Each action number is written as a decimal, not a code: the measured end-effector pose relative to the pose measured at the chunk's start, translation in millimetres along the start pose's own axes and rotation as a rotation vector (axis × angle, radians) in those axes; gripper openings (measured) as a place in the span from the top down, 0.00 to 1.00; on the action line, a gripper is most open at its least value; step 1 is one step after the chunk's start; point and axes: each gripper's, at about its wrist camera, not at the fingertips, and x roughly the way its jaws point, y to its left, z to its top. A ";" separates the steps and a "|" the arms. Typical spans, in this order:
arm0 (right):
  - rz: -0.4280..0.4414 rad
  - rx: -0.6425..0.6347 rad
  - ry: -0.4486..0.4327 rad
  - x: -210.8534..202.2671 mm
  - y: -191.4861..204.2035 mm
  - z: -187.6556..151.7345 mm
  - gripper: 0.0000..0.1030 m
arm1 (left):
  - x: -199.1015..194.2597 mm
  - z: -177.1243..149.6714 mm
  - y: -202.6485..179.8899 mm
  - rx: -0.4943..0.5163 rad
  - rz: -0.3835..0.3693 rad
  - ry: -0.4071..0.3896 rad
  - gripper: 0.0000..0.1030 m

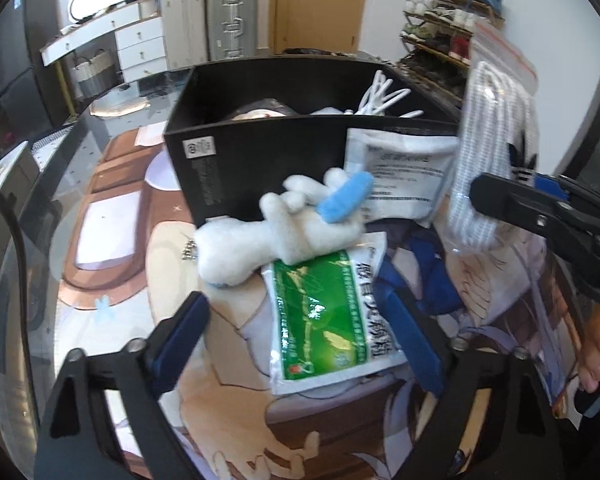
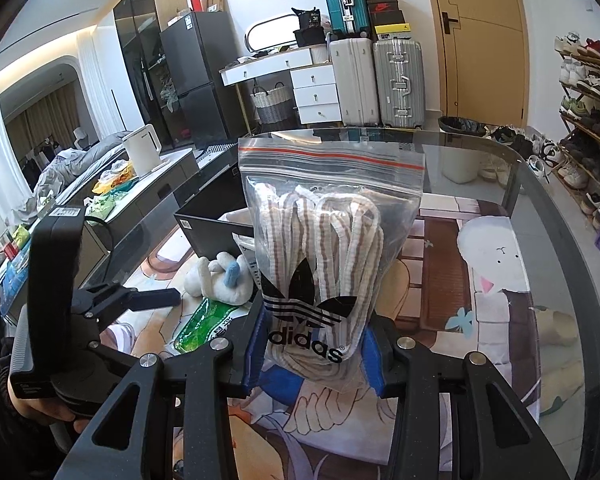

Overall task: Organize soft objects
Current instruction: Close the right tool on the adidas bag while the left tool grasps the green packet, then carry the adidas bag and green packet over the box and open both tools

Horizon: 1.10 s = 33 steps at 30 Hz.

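My right gripper (image 2: 314,354) is shut on a clear zip bag of striped laces (image 2: 324,248) with an Adidas logo, held upright above the table; the bag also shows in the left wrist view (image 1: 488,152) to the right of the box. A black box (image 1: 284,136) stands ahead with white cords inside. A white plush toy with a blue patch (image 1: 284,224) lies against the box front. A green and white packet (image 1: 324,320) lies between the fingers of my open, empty left gripper (image 1: 300,340). A white pouch (image 1: 400,172) leans on the box.
The glass table (image 2: 540,208) covers an anime-print mat. Its rounded far edge is close behind the box. Suitcases, a white dresser and a shoe rack (image 2: 588,112) stand beyond. A side counter with a white kettle (image 2: 142,152) is to the left.
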 end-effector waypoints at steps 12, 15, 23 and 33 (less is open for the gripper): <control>0.002 -0.004 -0.004 -1.2 0.6 -0.2 0.60 | -14.4 -6.5 -9.8 0.027 -0.104 -0.011 0.59; 0.002 -0.002 -0.004 -0.9 0.5 -0.4 0.60 | -19.3 -11.0 -12.9 0.042 -0.118 -0.010 0.62; 0.007 -0.008 -0.011 -2.3 1.3 0.7 0.60 | -28.9 -20.0 -16.4 0.053 -0.140 -0.023 0.63; 0.011 -0.010 -0.027 -5.3 0.0 -1.7 0.60 | -49.3 -18.5 -14.2 0.039 -0.148 -0.077 0.63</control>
